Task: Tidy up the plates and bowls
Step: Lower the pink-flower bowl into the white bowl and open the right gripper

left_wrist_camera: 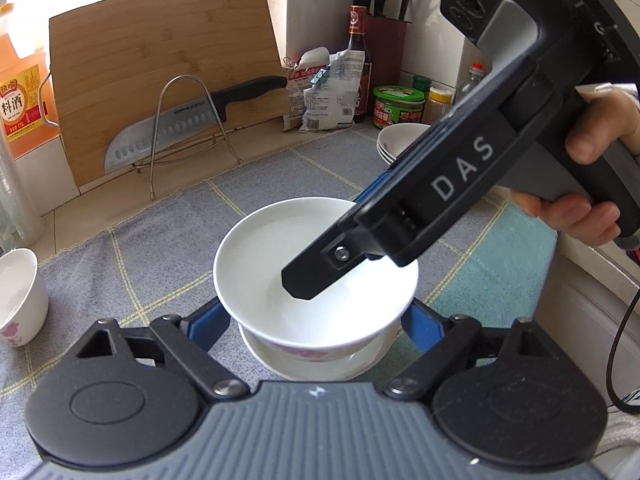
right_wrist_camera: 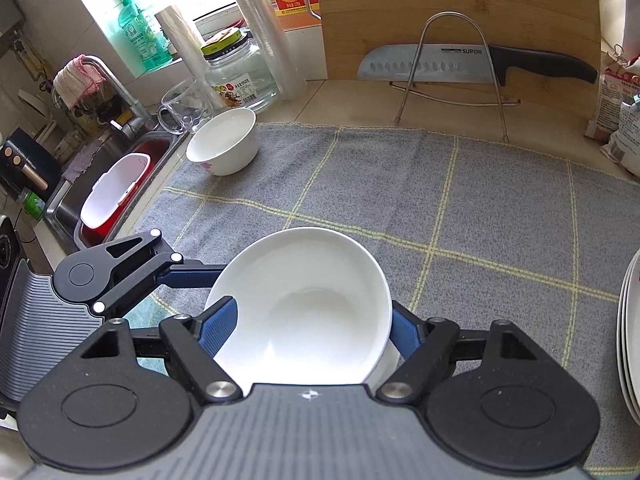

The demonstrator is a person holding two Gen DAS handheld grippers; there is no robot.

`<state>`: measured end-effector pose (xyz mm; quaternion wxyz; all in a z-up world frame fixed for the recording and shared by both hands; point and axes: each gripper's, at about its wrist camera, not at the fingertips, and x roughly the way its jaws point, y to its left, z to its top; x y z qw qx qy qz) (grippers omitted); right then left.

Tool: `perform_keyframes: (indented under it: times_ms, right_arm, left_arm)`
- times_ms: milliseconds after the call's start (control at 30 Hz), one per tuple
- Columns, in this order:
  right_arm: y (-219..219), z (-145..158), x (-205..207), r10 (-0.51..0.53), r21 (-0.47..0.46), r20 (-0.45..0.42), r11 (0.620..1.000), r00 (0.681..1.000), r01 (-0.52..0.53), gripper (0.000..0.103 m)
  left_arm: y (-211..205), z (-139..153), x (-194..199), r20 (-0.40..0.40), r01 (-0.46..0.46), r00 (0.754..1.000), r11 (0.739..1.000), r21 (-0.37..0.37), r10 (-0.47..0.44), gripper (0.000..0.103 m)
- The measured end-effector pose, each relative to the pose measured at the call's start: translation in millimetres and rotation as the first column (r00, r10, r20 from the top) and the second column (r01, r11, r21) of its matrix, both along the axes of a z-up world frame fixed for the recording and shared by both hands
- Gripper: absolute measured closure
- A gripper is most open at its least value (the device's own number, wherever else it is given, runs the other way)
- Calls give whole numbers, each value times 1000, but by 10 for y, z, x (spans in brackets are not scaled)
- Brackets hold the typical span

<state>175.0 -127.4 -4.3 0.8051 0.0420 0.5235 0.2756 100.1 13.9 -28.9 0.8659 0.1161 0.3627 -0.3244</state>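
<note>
Right now we are pinching the white bowl's (right_wrist_camera: 304, 304) rim in the right gripper (right_wrist_camera: 308, 326) above another bowl (left_wrist_camera: 312, 354), the left gripper (left_wrist_camera: 316, 322) seemingly straddling it unclamped, so a tilted release risks chipping.

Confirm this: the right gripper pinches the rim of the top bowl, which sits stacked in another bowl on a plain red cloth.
Not quite. The cloth is grey with a yellow check, as the right wrist view shows. The rest holds: the right gripper pinches the top bowl, stacked in another bowl.
</note>
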Motion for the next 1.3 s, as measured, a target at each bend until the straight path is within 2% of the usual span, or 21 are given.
perform_keyframes:
  times_ms: [433,1300]
  right_arm:
    - [-31,-143,-17,-14,-10,-29,1000,999,14,19]
    - [-5,-198,27,-7,-22,-40,1000,999,6,19]
  left_arm:
    - [-39,-107,18,-36,21,999,1000,15,-21,12]
    - [-36,-173,89,-52,29,998,999,25,-28,12]
